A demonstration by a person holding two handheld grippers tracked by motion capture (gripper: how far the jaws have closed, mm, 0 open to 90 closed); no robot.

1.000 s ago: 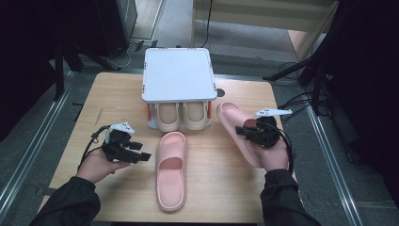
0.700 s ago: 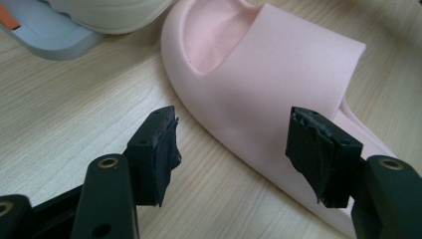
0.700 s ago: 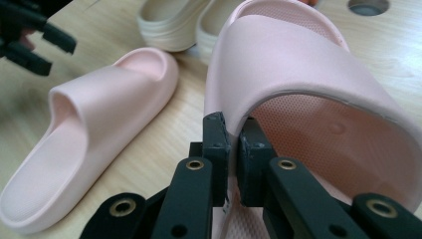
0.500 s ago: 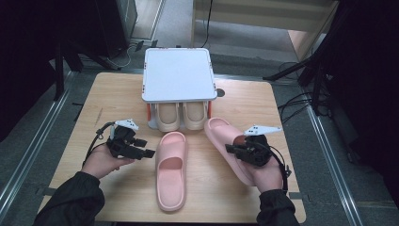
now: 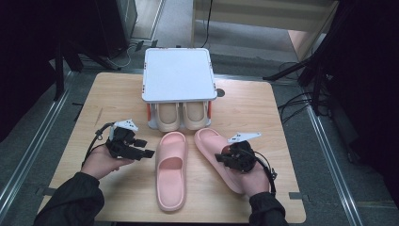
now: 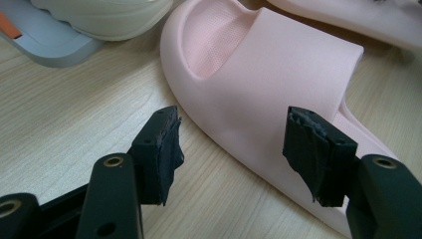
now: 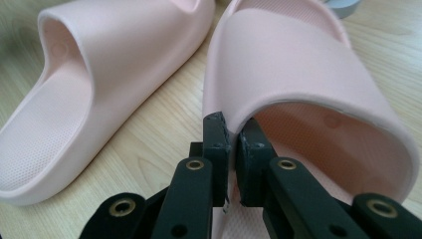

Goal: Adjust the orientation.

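1. Pale wooden tabletop [image 5: 117, 94] on a grey floor, dark stands and cables around it.
2. At the far middle — a white shoe rack [image 5: 177, 74] with orange posts, flat top bare, one pair of cream slippers [image 5: 181, 116] tucked under it, toes facing the person.
3. Just in front of the rack, two pink slippers side by side on the wood: left slipper [image 5: 170, 170] lying straight, toe toward the rack; right slipper [image 5: 221, 157] angled, toe close to the left one's toe, heel swung out to the right.
4. Left tongs [image 5: 143, 148] held in the left hand [image 5: 104, 161], just beside the left slipper's outer edge, not touching it; in the left gripper view, jaws spread wide, the slipper's strap [image 6: 278, 64] seen between and beyond them.
5. Right tongs [image 5: 224, 160] held in the right hand [image 5: 254, 178] over the right slipper; in the right gripper view, jaws pressed together on the edge of that slipper's strap [image 7: 293, 64] — one jaw outside, one under the band.
6. Both forearms in dark sleeves, entering from the near edge.
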